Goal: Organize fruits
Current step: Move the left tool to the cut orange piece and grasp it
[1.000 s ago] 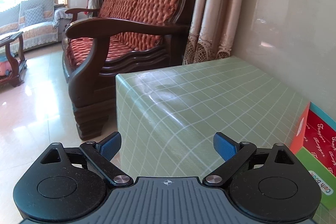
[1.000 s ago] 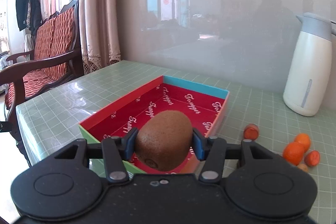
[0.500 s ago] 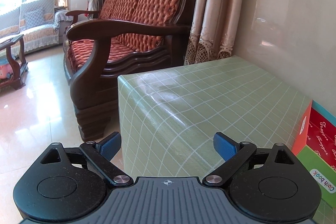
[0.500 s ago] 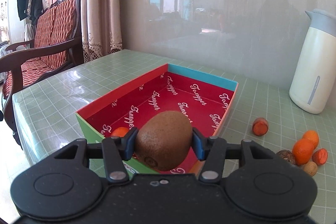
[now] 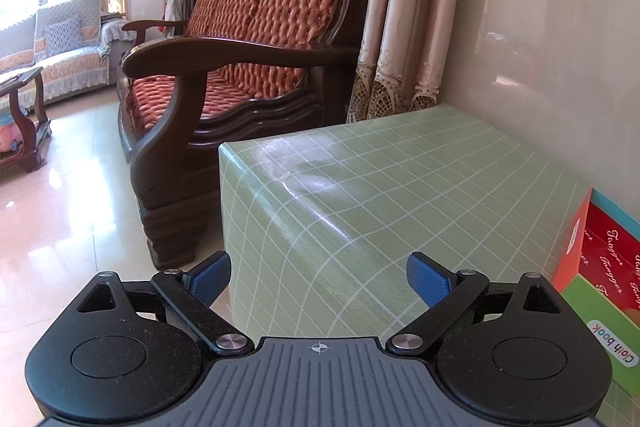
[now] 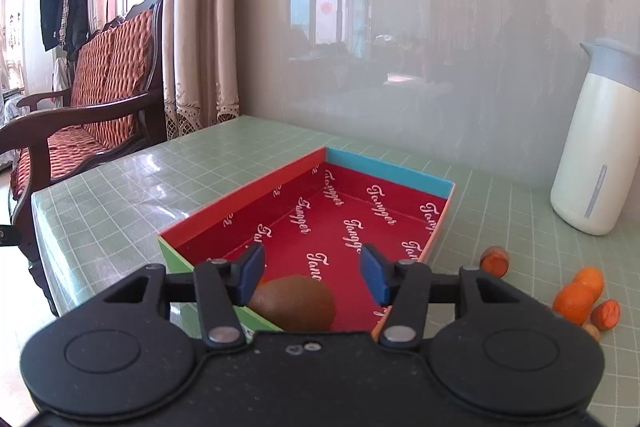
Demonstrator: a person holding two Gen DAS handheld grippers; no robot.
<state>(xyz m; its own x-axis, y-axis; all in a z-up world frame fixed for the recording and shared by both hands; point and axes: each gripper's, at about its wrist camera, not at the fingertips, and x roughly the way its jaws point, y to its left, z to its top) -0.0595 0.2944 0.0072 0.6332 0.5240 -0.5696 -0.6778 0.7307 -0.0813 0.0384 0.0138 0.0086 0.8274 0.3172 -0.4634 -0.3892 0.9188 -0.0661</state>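
In the right wrist view my right gripper [image 6: 312, 269] is open above the near end of a red-lined cardboard box [image 6: 244, 201]. A brown kiwi [image 6: 294, 303] lies in the box just below and between the fingers, free of them. A bit of orange fruit shows behind the left finger, mostly hidden. Small orange fruits [image 6: 578, 293] and a cut piece [image 6: 494, 259] lie on the table right of the box. In the left wrist view my left gripper [image 5: 319, 277] is open and empty over the table's left corner; the box [image 5: 600, 267] is at the right edge.
A white thermos [image 6: 592, 151] stands at the back right against the wall. The green checked table [image 5: 360, 187] ends at a left edge with floor below. A wooden sofa [image 5: 240, 47] with red cushions stands past it. Curtains hang at the wall corner.
My right gripper has opened and let go of the kiwi, which now lies in the box. The gripper has moved forward over the box. The left gripper has drifted slightly.
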